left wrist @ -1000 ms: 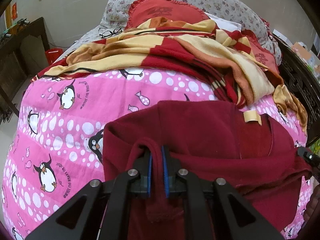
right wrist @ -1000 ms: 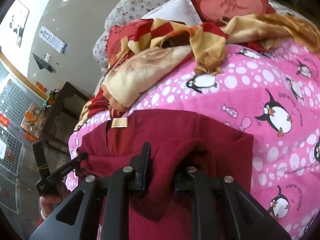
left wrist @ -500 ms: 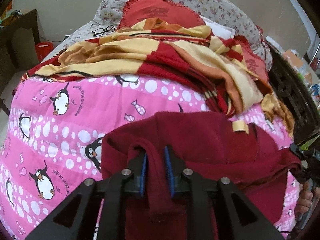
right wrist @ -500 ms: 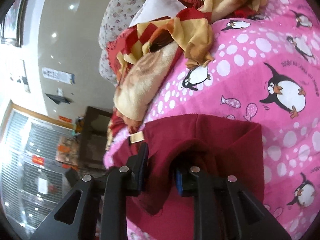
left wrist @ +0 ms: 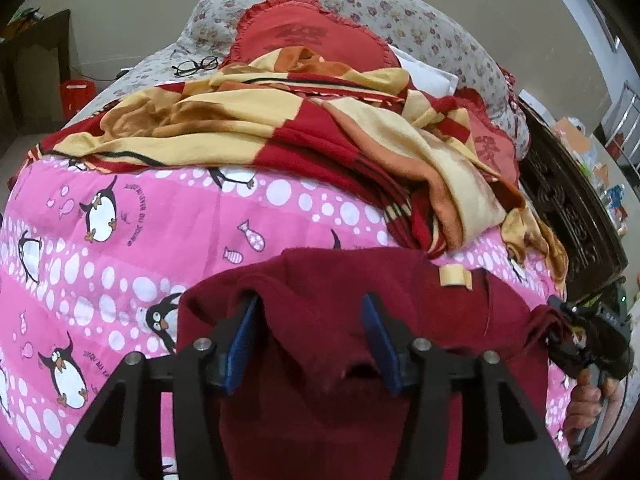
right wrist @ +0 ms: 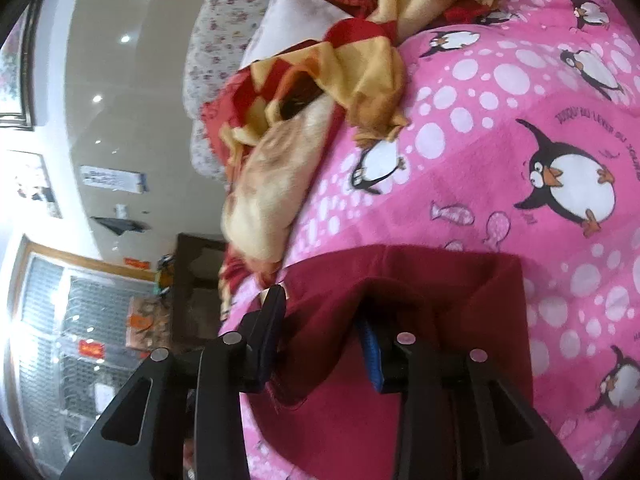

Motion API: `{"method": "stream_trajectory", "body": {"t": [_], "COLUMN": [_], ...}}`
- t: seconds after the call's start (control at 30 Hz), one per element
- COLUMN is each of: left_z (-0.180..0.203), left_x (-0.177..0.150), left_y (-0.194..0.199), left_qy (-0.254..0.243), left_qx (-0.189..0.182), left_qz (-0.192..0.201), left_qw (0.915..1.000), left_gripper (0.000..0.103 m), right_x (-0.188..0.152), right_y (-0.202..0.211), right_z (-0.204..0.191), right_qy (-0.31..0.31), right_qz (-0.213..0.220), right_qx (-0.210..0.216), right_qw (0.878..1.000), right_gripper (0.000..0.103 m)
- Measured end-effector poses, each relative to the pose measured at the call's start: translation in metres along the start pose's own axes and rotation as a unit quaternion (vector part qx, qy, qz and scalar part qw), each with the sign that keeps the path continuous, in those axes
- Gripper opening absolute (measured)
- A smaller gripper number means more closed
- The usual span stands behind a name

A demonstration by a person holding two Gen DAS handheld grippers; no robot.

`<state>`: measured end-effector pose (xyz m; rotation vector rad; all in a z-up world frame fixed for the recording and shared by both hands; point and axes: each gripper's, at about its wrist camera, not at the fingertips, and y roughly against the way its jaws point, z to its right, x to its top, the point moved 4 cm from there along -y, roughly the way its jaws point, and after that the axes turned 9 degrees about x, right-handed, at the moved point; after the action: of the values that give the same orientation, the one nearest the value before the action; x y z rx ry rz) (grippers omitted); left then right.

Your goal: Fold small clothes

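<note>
A dark red fleece garment [left wrist: 340, 280] with a tan neck label [left wrist: 454, 276] lies on the pink penguin bedspread [left wrist: 160, 232]. My left gripper [left wrist: 310, 312] is open, its blue pads wide apart, with a fold of the garment lying loose between them. My right gripper [right wrist: 320, 312] is also open over the garment [right wrist: 440, 280], with cloth draped between its fingers. The right gripper also shows at the right edge of the left wrist view [left wrist: 588, 336], at the garment's far side.
A crumpled red and yellow blanket [left wrist: 280, 128] lies beyond the garment. Behind it are a red pillow [left wrist: 304, 36], a floral pillow [left wrist: 420, 36] and eyeglasses [left wrist: 196, 66]. A dark carved bed frame [left wrist: 568, 208] runs along the right.
My left gripper was shut on a fold of the garment and has opened wide. My right gripper has opened a little more and tilted over. The garment has settled onto the bedspread.
</note>
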<state>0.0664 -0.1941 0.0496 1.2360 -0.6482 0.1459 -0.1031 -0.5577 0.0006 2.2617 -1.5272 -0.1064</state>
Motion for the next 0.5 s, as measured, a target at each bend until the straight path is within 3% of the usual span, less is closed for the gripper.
{"method": "stream_trajectory", "body": {"t": [0.23,0.4,0.5], "left_z": [-0.01,-0.018,-0.027], "left_x": [0.01,0.02,0.027], "left_y": [-0.009,0.01,0.022], "left_qy": [0.055,0.065,0.076], "left_qx": [-0.03,-0.018,-0.02], "left_qz": [-0.019,0.031,0.044], "left_qw": [0.9979,0.9972,0.996], "left_gripper": [0.064,0.087,0.089], "right_x": [-0.001,0.005,0.008], "right_y": [0.006,0.025,0.027], "right_z": [0.003,0.001,0.001], "right_qy": [-0.032,-0.038,-0.04], "right_qz": [0.016,0.042,0.037], "right_qx": [0.037,0.057,0.061], "right_qw": [0.999,0.997,0.997], "right_gripper": [0.053,0.059,0.059]}}
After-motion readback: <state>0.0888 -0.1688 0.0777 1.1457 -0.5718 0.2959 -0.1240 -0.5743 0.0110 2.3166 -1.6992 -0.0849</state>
